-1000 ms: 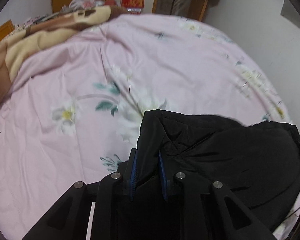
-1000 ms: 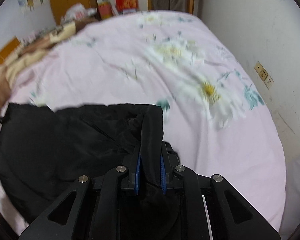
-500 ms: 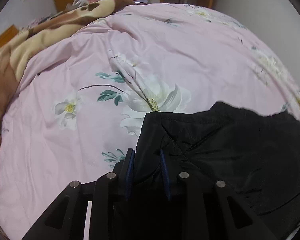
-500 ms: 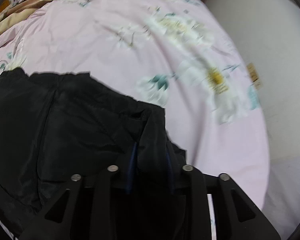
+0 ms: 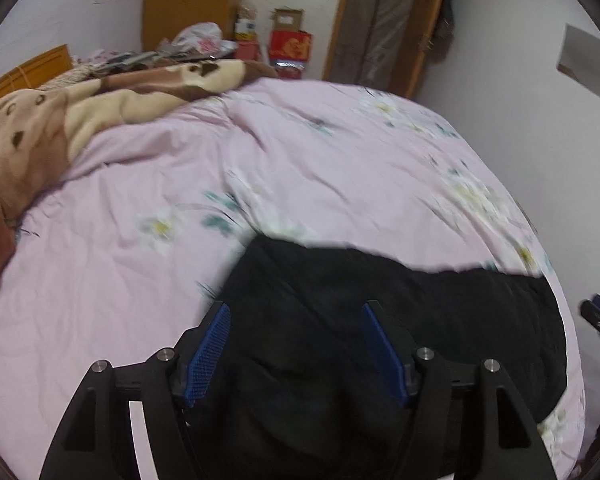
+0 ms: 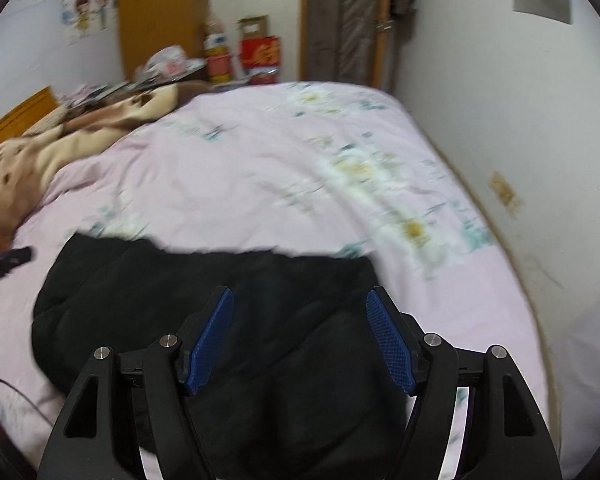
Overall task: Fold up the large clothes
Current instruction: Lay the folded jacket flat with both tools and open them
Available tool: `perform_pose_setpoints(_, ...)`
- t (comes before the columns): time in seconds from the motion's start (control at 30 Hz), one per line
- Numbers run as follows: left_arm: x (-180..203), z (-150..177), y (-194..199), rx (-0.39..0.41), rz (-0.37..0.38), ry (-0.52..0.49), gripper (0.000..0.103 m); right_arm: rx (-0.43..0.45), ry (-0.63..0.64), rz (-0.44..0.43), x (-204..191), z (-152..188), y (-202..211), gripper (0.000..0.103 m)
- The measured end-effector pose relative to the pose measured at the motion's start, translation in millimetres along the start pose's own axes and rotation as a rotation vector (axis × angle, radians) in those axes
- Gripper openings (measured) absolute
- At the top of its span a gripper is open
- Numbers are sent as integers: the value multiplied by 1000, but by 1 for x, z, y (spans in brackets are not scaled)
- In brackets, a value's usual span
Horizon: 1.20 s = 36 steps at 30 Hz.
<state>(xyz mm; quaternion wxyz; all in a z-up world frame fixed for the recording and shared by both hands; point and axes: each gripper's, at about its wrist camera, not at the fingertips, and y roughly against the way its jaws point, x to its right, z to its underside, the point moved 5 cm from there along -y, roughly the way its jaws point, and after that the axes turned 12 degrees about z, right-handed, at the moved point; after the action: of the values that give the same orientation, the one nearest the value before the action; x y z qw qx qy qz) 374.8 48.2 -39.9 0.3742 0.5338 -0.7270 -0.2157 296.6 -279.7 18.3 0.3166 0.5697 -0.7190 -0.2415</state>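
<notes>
A large black garment [image 5: 400, 320] lies flat on the pink floral bedspread [image 5: 300, 168], near the bed's front edge. It also shows in the right wrist view [image 6: 204, 296]. My left gripper [image 5: 296, 308] is open and empty above the garment's left part. My right gripper [image 6: 300, 296] is open and empty above its right part. The right gripper's tip shows at the far right of the left wrist view [image 5: 598, 312]. The left gripper's tip shows at the far left of the right wrist view [image 6: 8, 260].
A brown and cream blanket [image 5: 80, 120] is bunched at the bed's far left by a wooden headboard [image 5: 24, 68]. Boxes and bags [image 5: 288, 44] stand behind the bed. A white wall [image 6: 500, 120] runs along the bed's right side.
Both grippers have opened and let go of the black garment's edge. The garment now lies flat on the bed. Both grippers have lifted and tilted up.
</notes>
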Motion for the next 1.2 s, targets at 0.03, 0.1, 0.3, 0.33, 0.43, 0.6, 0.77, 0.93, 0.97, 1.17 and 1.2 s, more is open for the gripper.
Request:
perform_pose_setpoints(0.03,8,7,-6,-10,7,-8,68,-4,8,-11,-10,6,-2,70)
perform_pose_setpoints(0.1,27,21,-24,-51,15,-28,68,-33,16,-16,-30,17,-13,70)
perform_pose_setpoints(0.3,35,43,-82,-127,-99,-86,71,-145,36,-18,-65,43,-63,70)
perform_pose_setpoints(0.33,34,43,-88,-117,-124,-116,74,-152,34,-14,-67,46,-72,70)
perform_pose_setpoints(0.43,28,48,-109,-138,-147,-139,76,-183,-2,-17,-65,50,-94,74)
perform_pose_setpoints(0.6,14,62,-137,-193,-136,-121,76,-243,45,8,-72,64,-125,78)
perform_pose_setpoints(0.77,9,72,-144,-206,-127,-104,76,-282,80,41,-79,73,-132,78)
perform_pose_setpoints(0.93,12,70,-131,-206,-118,-106,76,-266,63,18,-73,76,-121,78)
perform_pose_setpoints(0.97,14,66,-121,-199,-96,-100,75,-260,60,10,-71,73,-114,78)
perform_pose_setpoints(1.17,-5,59,-59,-113,-99,-105,75,-113,-3,10,-28,59,-49,78)
perform_pose_setpoints(1.2,-11,61,-52,-99,-114,-106,75,-95,-20,10,-15,61,-39,78)
